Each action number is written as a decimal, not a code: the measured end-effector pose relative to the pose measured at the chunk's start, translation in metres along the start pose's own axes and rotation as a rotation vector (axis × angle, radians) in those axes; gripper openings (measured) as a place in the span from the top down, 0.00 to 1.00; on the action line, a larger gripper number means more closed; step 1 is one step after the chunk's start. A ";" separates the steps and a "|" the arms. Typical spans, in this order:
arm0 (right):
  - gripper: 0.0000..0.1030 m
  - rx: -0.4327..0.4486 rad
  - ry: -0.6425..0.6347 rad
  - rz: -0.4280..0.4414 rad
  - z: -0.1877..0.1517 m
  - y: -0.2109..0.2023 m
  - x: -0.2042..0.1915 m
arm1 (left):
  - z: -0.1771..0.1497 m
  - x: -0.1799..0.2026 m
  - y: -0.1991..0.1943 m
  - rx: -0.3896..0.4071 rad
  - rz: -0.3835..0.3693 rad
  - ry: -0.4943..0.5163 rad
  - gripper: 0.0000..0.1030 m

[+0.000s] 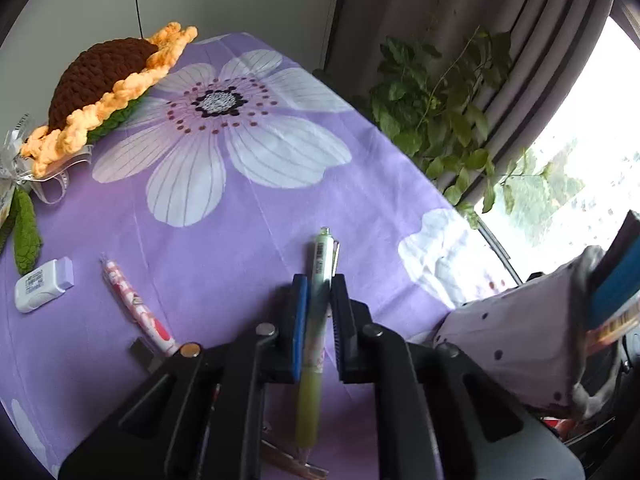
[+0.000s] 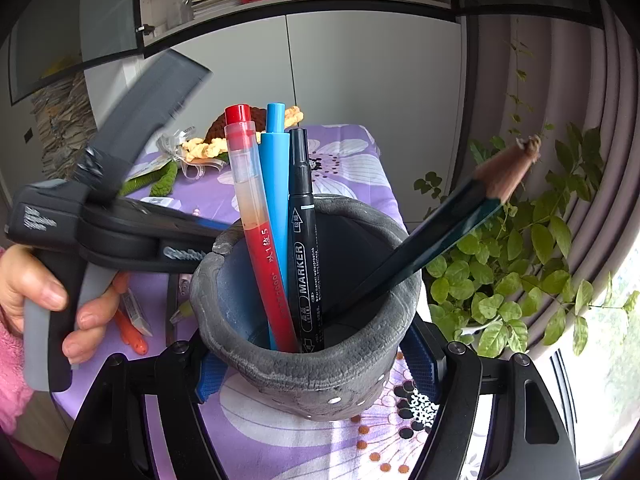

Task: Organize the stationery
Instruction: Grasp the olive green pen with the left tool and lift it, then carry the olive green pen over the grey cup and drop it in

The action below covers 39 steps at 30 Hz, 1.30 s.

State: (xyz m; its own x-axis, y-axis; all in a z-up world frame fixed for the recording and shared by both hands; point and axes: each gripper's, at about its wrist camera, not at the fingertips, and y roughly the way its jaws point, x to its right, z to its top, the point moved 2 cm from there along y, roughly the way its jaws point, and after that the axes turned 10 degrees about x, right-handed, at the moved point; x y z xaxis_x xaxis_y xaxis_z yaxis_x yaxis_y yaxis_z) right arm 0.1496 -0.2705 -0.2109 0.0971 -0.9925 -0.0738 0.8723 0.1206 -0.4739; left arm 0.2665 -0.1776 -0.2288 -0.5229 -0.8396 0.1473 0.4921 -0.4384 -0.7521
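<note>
- Fisheye edges cut off much: the left gripper shows only its black arms and pads in its own view; in the right wrist view its body is motion-blurred, a hand and pink fuzzy sleeve on the handle.
- Lower tip of the green pen blurs out under the gripper; thin objects beneath it are too smeared to name.
- Left gripper is clamped nearly closed on the green pen, blue pad on one side, ribbed black pad on the other; pen points away along the fingers, above the cloth.
- Right gripper grips the grey pen holder by its sides, blue pads pressed to the wall; the holder's base is hidden.
- Readable writing: "MARKER" on the black marker; print on the red pen is partly legible, not enough to quote. White eraser carries a label too small to read.
- Holder: rough, cracked grey surface, round mouth, small rivets low on the wall. Inside stand the red pen, a blue pen, the marker, and a dark pencil leaning right with a bluntly carved wooden tip.
- Purple tablecloth with large white flower print, smooth fabric.
- Pink patterned pen lies near the eraser, apart.
- Crocheted sunflower, chunky yarn, at the far corner; leafy plant by the curtain.
</note>
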 end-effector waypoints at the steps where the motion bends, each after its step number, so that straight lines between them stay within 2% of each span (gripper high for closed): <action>1: 0.27 0.000 0.002 0.001 0.000 0.000 0.001 | -0.001 0.000 0.001 -0.002 0.000 0.005 0.92; 4: 0.27 0.002 0.006 0.002 -0.001 0.000 0.001 | -0.003 0.002 -0.001 0.012 0.016 0.019 0.93; 6: 0.27 0.001 0.008 0.004 -0.001 0.000 0.002 | 0.001 0.002 -0.013 0.061 0.025 0.012 0.93; 9: 0.27 0.002 0.009 0.004 -0.001 0.001 0.002 | 0.015 0.001 -0.050 0.163 -0.002 -0.026 0.93; 15: 0.27 0.000 0.024 0.029 0.000 0.006 -0.001 | 0.037 0.016 -0.149 0.495 -0.153 -0.102 0.93; 20: 0.27 -0.009 0.022 0.076 0.003 0.013 -0.010 | 0.035 0.031 -0.173 0.689 -0.222 -0.097 0.93; 23: 0.27 -0.022 0.022 0.119 0.004 0.016 -0.018 | 0.030 0.036 -0.172 0.726 -0.259 -0.106 0.93; 27: 0.27 -0.045 0.049 0.196 0.007 0.016 -0.023 | 0.025 0.033 -0.157 0.700 -0.297 -0.115 0.93; 35: 0.27 -0.061 0.071 0.252 0.011 0.011 -0.026 | 0.020 0.025 -0.152 0.738 -0.280 -0.119 0.92; 39: 0.27 -0.072 0.057 0.267 0.012 0.012 -0.031 | 0.017 0.032 -0.153 0.740 -0.279 -0.068 0.92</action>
State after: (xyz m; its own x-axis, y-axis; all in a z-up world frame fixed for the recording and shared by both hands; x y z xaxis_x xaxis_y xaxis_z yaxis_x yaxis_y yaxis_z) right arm 0.1628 -0.2383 -0.2033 0.2897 -0.9231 -0.2528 0.7828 0.3805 -0.4923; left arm 0.1862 -0.1429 -0.0978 -0.6627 -0.6750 0.3244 0.6969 -0.7144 -0.0626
